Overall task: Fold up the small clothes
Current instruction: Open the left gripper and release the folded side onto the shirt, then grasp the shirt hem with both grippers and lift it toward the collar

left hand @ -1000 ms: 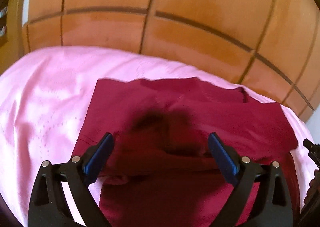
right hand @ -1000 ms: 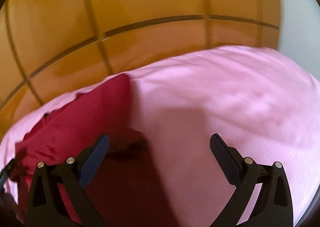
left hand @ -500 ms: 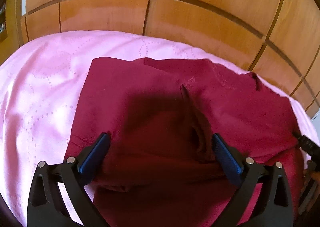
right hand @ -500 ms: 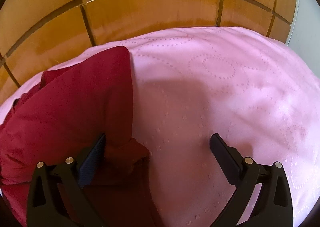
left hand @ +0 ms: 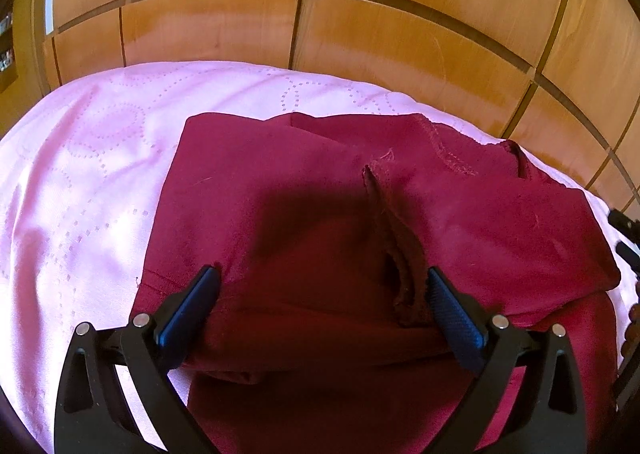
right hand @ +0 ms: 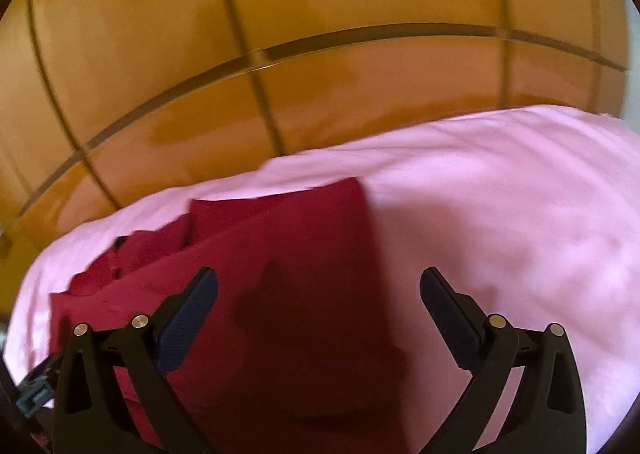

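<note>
Garment (left hand: 304, 213) lies on bedspread (left hand: 80, 173), seemingly folded, left tool (left hand: 320, 294) open-jawed.

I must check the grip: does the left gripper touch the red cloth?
Touching. In the left wrist view, the red cloth bunches against both fingers of the open left gripper.

The red cloth (left hand: 320, 213) lies on the pink sheet (left hand: 80, 181). Bare sheet lies to its left, and more to its right (right hand: 500, 221), so a gripper could pass there. A raised fold (left hand: 400, 254) sticks up in the middle of the cloth. The wood wall (left hand: 360, 33) blocks the far side.
</note>
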### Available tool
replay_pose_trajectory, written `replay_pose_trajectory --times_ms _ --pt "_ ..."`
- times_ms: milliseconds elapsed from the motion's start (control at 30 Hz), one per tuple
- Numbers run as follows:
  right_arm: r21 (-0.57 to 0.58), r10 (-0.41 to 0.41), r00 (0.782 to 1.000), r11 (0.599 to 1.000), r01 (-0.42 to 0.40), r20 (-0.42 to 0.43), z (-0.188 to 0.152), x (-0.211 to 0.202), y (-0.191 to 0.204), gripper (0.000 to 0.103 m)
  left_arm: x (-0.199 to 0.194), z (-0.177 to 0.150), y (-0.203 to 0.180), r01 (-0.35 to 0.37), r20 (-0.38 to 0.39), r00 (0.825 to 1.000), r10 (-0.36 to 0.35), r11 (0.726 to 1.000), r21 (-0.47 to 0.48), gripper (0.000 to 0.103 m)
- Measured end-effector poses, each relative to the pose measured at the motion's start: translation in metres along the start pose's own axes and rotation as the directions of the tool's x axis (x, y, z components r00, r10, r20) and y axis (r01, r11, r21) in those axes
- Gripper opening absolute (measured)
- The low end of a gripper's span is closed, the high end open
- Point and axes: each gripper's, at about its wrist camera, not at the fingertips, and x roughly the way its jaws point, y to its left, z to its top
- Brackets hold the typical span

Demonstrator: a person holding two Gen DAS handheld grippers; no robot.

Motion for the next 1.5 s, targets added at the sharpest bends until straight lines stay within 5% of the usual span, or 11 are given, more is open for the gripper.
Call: replay_pose_trajectory --times_ms 100,200,233,300,467,833,1167,1367,1500 --pt "-0.027 0.042 0.998 0.999 -0.043 -0.037 -0.001 0.017 0.012 0.093 0.003 0.000 -0.001 -0.018 -0.005 1.000 0.018 1.000 0.008 0.101" --pt "-0.083 -0.075 0.992 0.994 0.067 -0.103 -0.007 0.040 0.012 0.085 0.010 0.001 -0.004 -0.055 -0.012 0.998 0.055 0.998 0.021 0.101" --pt "-0.082 -0.123 0.984 0.990 0.114 -0.126 -0.009 0.049 0.006 0.085 0.012 0.002 -0.005 -0.061 -0.016 0.998 0.061 0.998 0.023 0.101" --pt "-0.010 -0.094 0.986 0.996 0.094 -0.134 -0.011 0.055 -0.008 0.085 0.018 0.005 -0.006 -0.074 -0.023 0.997 0.075 0.997 0.026 0.101" --pt "-0.059 -0.162 0.980 0.986 0.156 -0.115 -0.014 0.056 0.003 0.089 0.021 0.007 -0.006 -0.071 -0.025 0.997 0.072 0.997 0.021 0.101" --pt "0.099 0.011 0.993 0.995 0.001 -0.115 -0.052 -0.026 -0.019 0.097 -0.021 -0.006 0.004 -0.001 0.028 1.000 0.001 1.000 -0.011 0.101" --pt "0.056 0.003 0.982 0.998 0.008 -0.189 -0.112 -0.080 -0.025 0.099 -0.076 -0.075 0.017 0.064 -0.005 0.998 -0.064 0.997 0.047 0.101" --pt "-0.017 -0.007 0.987 1.000 0.004 -0.160 -0.128 -0.089 -0.021 0.099 -0.098 -0.100 0.033 0.097 0.003 0.995 -0.097 0.995 0.034 0.101" --pt "0.082 0.102 0.985 0.992 -0.091 -0.142 -0.130 -0.107 -0.033 0.099 -0.113 -0.108 0.037 0.094 -0.005 0.996 -0.094 0.991 0.094 0.101"
